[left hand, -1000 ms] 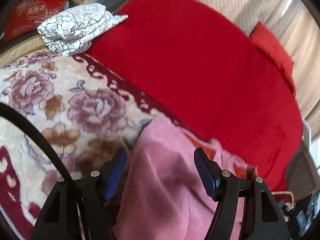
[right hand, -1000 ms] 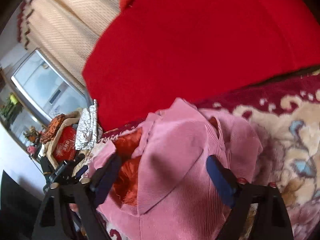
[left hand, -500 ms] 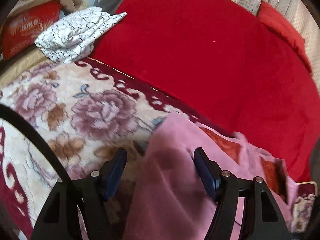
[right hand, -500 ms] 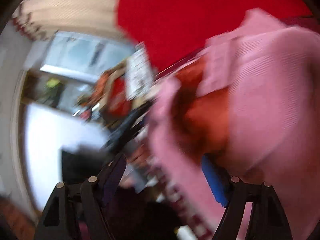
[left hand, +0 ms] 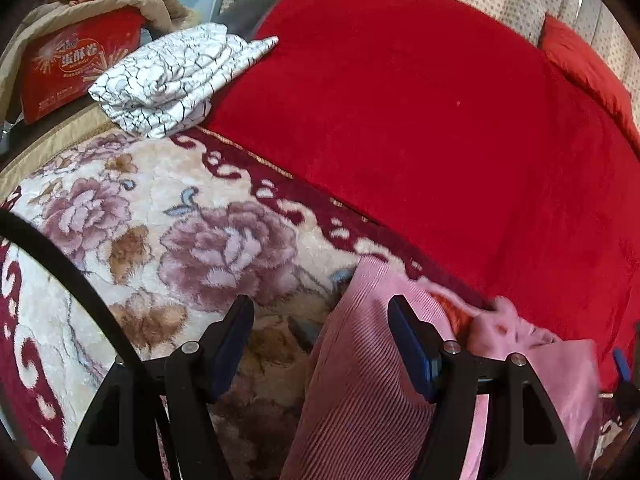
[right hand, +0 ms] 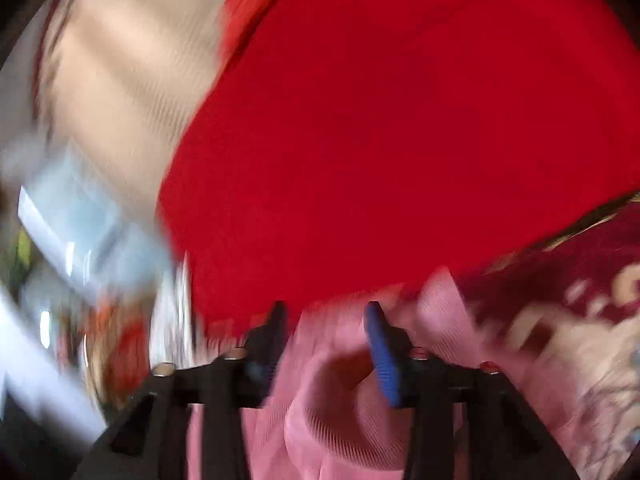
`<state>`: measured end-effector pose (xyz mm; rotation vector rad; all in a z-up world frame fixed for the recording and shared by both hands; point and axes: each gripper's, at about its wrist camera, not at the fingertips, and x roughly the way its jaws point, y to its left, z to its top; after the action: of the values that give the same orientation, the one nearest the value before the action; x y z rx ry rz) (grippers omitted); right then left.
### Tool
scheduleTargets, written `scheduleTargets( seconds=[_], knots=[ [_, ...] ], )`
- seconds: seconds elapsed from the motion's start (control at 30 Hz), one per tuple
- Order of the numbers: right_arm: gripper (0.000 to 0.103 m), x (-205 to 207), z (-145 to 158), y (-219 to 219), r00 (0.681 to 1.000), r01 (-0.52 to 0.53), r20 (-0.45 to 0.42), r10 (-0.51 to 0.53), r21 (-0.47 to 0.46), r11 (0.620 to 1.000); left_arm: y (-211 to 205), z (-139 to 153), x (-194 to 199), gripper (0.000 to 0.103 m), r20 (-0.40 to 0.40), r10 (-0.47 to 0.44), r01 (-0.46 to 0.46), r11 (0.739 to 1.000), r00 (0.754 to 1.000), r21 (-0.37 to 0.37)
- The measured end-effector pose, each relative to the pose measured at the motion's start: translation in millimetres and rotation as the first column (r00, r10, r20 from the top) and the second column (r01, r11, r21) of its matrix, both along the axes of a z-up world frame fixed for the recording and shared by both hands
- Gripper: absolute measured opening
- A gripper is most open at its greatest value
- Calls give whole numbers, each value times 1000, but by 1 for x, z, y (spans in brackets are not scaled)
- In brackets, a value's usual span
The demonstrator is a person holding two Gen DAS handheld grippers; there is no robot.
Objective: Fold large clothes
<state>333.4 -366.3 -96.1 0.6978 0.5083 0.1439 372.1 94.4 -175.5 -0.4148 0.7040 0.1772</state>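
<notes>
While the pink corduroy garment (left hand: 360,380) lies bunched on the floral blanket (left hand: 160,220) beside the red bedspread (left hand: 440,120), we hold our left gripper (left hand: 320,340) spread over its edge—our right gripper (right hand: 326,344), jaws just closing, straddles a blurred fold, probably to lift it.

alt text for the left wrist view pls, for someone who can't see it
The left gripper hangs open over a bed, the edge of a pink corduroy garment between its fingers with the pads not pressing it. Beneath lies a floral blanket, beyond it a red blanket, with a folded white patterned cloth at the far left.
</notes>
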Motion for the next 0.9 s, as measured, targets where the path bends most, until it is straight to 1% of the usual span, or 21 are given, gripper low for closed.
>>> scheduleTargets(
  seconds=[0.03,0.07,0.13,0.17,0.2,0.27,0.3,0.33,0.37,0.4,0.47,0.53,0.57,0.63,0.67,0.73,0.77,0.8,0.83,0.87,0.9],
  knots=[
    [66,-4,3,-9,1000,12,19,-13,45,999,-1,4,-2,70,21,-3,3,1000,1000,-3],
    [66,-10,6,-15,999,-5,34,3,65,998,-3,9,-4,70,47,-9,10,1000,999,-3],
    [66,-23,10,-8,999,-47,17,47,-16,999,-9,19,-8,70,89,-21,20,1000,996,14],
    [66,-27,8,-2,997,-79,-16,78,-61,995,-13,23,-10,70,109,-29,26,999,994,28],
    [66,-30,5,8,992,-106,-88,95,-132,986,-17,26,-11,70,119,-38,34,999,992,39],
    [66,-39,3,8,987,-76,-153,39,-244,967,-21,24,-9,71,88,-40,34,997,995,64],
    [73,-43,2,6,987,-40,-162,-10,-298,954,-20,20,-6,71,56,-27,23,997,998,76],
    [79,-43,1,3,984,-16,-171,-42,-321,947,-18,13,-2,71,6,-8,8,996,1000,84],
    [86,-41,-2,3,979,-9,-197,-57,-322,947,-15,7,0,71,-25,5,-3,997,1000,77],
    [86,-36,-8,0,970,-13,-235,-64,-313,950,-10,1,2,71,-50,19,-16,998,999,61],
    [86,-28,-20,0,964,-16,-258,-63,-293,956,0,-7,5,71,-88,40,-39,999,995,12],
    [86,-8,-34,7,948,-64,-316,-33,-292,954,5,-12,7,71,-94,26,-28,999,995,-25],
    [80,1,-40,11,938,-83,-346,-27,-298,951,5,-14,9,71,-97,24,-26,999,995,-25],
    [24,13,-52,29,931,-155,-363,22,-342,927,4,-17,13,71,-97,25,-26,1000,995,-1],
    [11,18,-58,39,916,-191,-401,23,-387,902,4,-19,15,71,-102,25,-24,1000,994,11],
    [9,12,-57,46,921,-177,-390,-16,-454,873,4,-23,18,71,-113,27,-26,1000,993,8],
    [9,6,-55,49,925,-161,-377,-45,-499,851,5,-23,18,71,-107,33,-33,999,994,1],
    [9,-1,-54,51,927,-147,-366,-80,-553,820,7,-22,18,71,-96,39,-39,999,995,-4],
    [8,-8,-56,50,929,-139,-358,-96,-576,806,9,-20,17,71,-80,47,-48,999,996,-11],
    [8,-15,-63,45,924,-126,-365,-118,-580,805,9,-18,16,71,-67,52,-54,998,996,-18],
    [8,-18,-71,39,919,-117,-373,-127,-567,815,10,-13,12,71,-36,60,-61,998,998,-27]
  ],
)
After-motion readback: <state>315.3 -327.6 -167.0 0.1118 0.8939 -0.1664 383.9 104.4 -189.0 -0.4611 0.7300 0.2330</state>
